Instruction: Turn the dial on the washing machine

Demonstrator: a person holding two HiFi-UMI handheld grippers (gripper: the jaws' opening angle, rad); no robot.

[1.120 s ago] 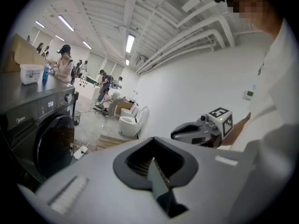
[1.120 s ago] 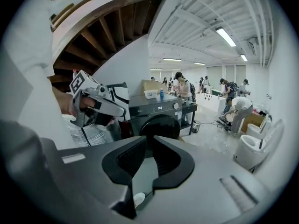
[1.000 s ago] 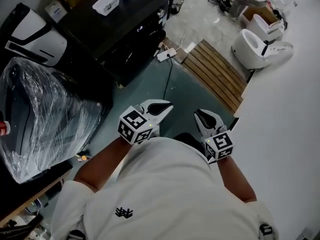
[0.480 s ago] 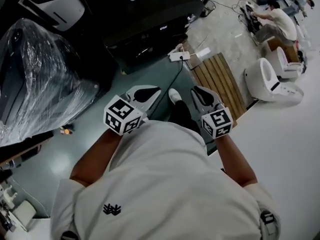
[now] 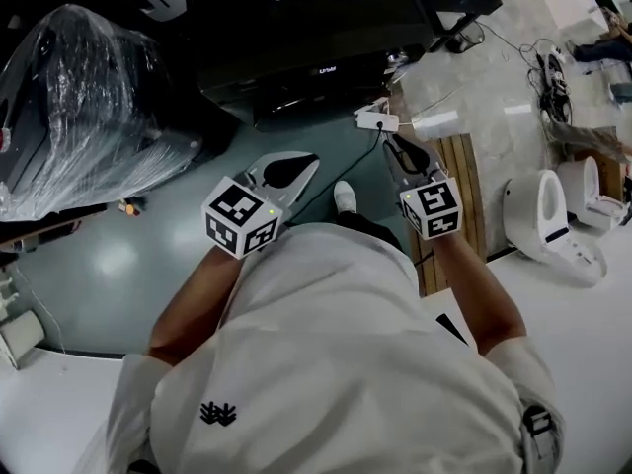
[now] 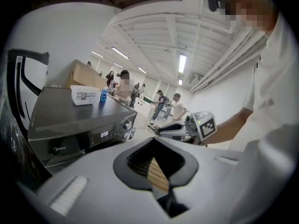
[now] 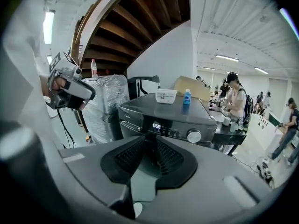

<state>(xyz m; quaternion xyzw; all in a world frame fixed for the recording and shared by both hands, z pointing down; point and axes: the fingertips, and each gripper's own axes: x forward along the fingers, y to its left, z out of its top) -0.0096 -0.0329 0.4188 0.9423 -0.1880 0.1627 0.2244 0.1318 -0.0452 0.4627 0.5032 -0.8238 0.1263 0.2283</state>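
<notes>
Head view: left gripper (image 5: 301,164) and right gripper (image 5: 395,148) side by side over the floor, both apart from the dark washing machine (image 5: 316,28)
Left gripper view: jaws tip to tip, nothing held; dial (image 6: 126,124) ahead, on the machine's front panel
Right gripper view: jaws a narrow crack apart, just been opening, empty; dial at the panel's right end, untouched

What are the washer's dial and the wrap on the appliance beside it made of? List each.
Round silver dial: probably metal or metallised plastic, judging by its bright sheen. Clear crinkled wrap: thin plastic film, glossy with creased highlights.
</notes>
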